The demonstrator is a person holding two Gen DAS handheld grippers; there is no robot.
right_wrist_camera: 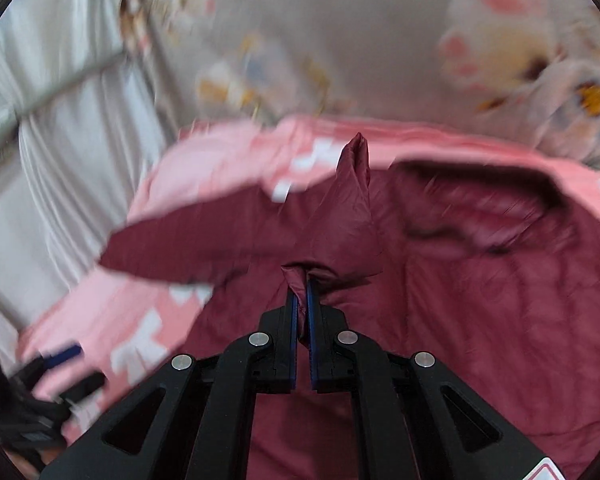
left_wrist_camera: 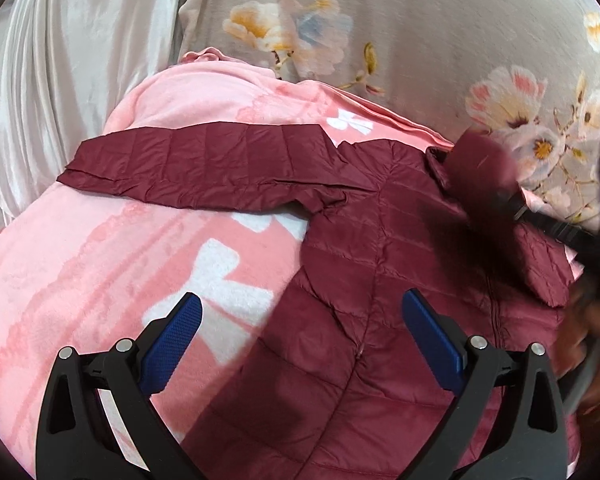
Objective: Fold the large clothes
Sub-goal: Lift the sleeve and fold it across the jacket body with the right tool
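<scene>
A maroon quilted jacket (left_wrist_camera: pixel 380 280) lies spread on the pink blanket (left_wrist_camera: pixel 100 260), one sleeve (left_wrist_camera: pixel 204 164) stretched out flat across the blanket. The left gripper (left_wrist_camera: pixel 302 344) hovers above the jacket's body, jaws spread wide and holding nothing. The right gripper (right_wrist_camera: pixel 302 300), jaws pressed together, pinches a raised fold of the jacket.

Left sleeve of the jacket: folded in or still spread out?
Spread out. The sleeve lies flat across the pink blanket, away from the jacket body, not folded over it.
</scene>
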